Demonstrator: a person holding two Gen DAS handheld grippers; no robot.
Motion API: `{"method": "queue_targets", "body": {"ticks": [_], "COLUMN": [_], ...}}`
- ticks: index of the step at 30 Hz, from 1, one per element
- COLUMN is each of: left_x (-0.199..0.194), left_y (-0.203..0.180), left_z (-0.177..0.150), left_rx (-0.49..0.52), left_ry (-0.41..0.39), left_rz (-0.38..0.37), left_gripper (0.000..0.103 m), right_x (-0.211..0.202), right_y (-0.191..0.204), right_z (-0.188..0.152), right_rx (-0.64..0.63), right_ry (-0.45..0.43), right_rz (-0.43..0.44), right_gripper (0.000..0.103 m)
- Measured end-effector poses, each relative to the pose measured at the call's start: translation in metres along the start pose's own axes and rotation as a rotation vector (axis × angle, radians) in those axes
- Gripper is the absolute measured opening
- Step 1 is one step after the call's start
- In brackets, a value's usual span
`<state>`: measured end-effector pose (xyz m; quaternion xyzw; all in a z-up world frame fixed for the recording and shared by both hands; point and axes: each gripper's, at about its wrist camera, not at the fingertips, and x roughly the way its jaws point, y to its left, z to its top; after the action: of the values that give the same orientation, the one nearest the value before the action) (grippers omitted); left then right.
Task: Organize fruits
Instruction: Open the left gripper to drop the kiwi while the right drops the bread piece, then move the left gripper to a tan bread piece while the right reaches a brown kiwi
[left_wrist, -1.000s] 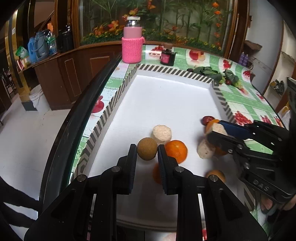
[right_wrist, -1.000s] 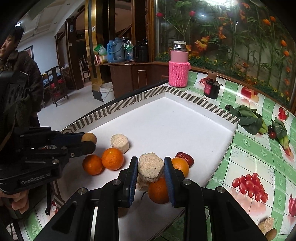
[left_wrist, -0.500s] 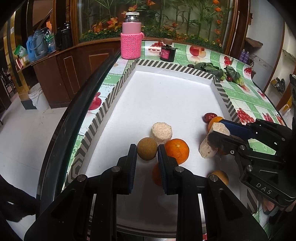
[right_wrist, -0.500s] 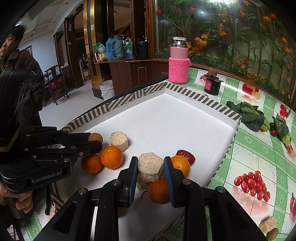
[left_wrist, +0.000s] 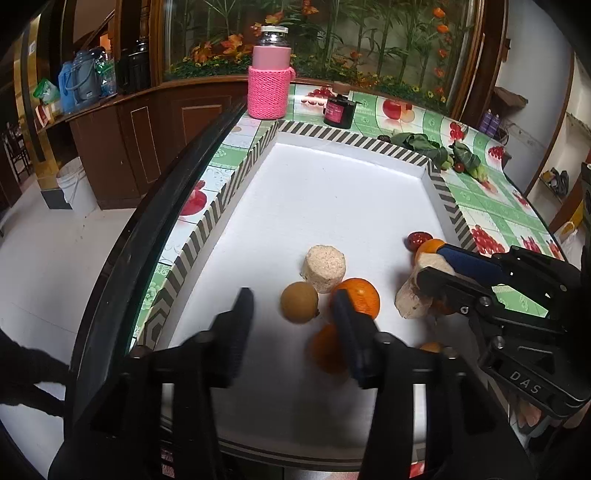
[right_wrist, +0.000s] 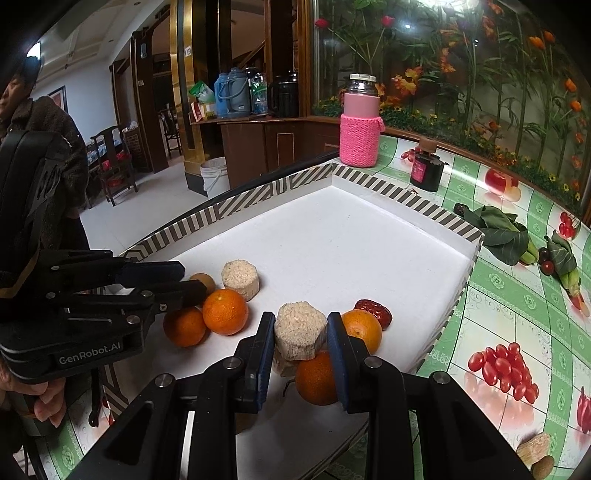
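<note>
My right gripper (right_wrist: 301, 338) clamps a beige puffed cake (right_wrist: 300, 334) just above an orange (right_wrist: 316, 377) near the front of the white tray (right_wrist: 369, 236). My left gripper (left_wrist: 291, 312) has just been opening; its jaws stand apart around the brown round fruit (left_wrist: 298, 302), not touching it, beside another cake (left_wrist: 325, 268).

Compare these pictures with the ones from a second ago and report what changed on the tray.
The left gripper has just opened its jaws; nothing is between them, and the brown round fruit lies just ahead, untouched. The right gripper stays shut on the beige puffed cake. The oranges, the other cake, the red date and the white tray are as before.
</note>
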<state>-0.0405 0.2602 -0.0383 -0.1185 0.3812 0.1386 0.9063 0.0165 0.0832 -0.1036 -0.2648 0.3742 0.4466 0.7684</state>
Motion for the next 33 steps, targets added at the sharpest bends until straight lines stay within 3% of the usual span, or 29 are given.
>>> {"method": "queue_targets", "body": {"ticks": [10, 17, 23, 33], "left_x": [-0.004, -0.003, -0.003, -0.003], "left_y": [-0.006, -0.006, -0.008, -0.009], "left_z": [-0.005, -0.006, -0.007, -0.007], "left_rx": [0.025, 0.027, 0.032, 0.033], "left_ry": [-0.026, -0.028, -0.03, -0.03], "left_rz": [0.02, 0.033, 0.039, 0.04], "left_gripper": [0.047, 0.047, 0.047, 0.047], "right_x": [-0.021, -0.05, -0.085, -0.135], "right_y": [0.0, -0.022, -0.053, -0.13], "right_z": [-0.004, -0.008, -0.019, -0.066], "right_rx": [-0.001, 0.045, 0.077, 0.116], "right_ry": [-0.077, -0.128, -0.165, -0.114], "right_rz": [-0.038, -0.075, -0.138, -0.286], "right_gripper": [0.027, 0.027, 0.027, 0.027]}}
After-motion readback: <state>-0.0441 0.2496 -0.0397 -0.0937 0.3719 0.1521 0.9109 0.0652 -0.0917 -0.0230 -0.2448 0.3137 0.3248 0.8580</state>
